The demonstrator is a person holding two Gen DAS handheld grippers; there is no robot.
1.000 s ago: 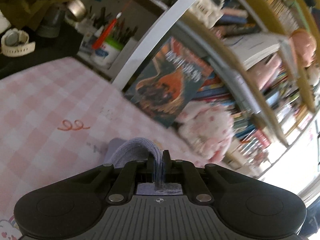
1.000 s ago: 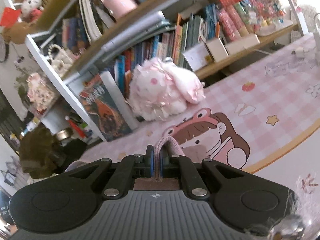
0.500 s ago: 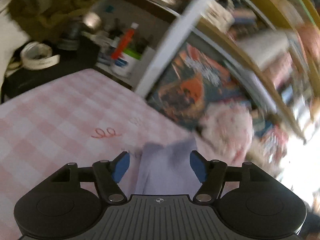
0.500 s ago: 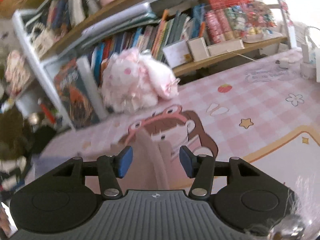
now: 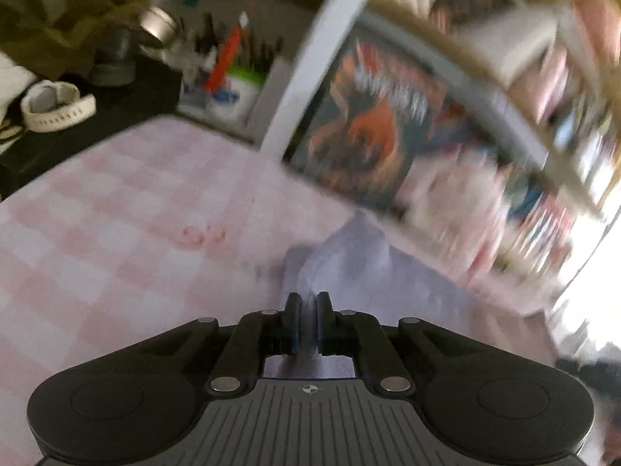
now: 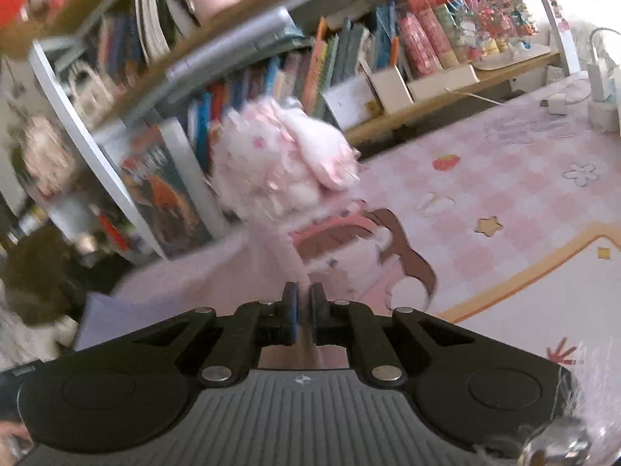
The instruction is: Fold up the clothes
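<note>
A lavender cloth (image 5: 349, 268) lies on the pink checked table mat (image 5: 116, 233) in the left wrist view. My left gripper (image 5: 308, 303) is closing, its jaws pinching a raised fold of that cloth between the pads. In the right wrist view a pale pink garment edge (image 6: 279, 248) rises from the mat to my right gripper (image 6: 304, 295), which is shut on it. A lavender corner (image 6: 97, 318) shows at the lower left of that view. Both views are blurred.
A bookshelf runs along the back of the table with a pink plush toy (image 6: 287, 167) and a dark book (image 5: 372, 132) leaning at its foot. A pen cup (image 5: 233, 93) and a white watch (image 5: 54, 105) sit far left. Chargers (image 6: 597, 89) stand far right.
Both grippers were shut on cloth a second ago, stood open over it half a second ago, and have closed on a fold again. The cloth now lies flatter and further out.
</note>
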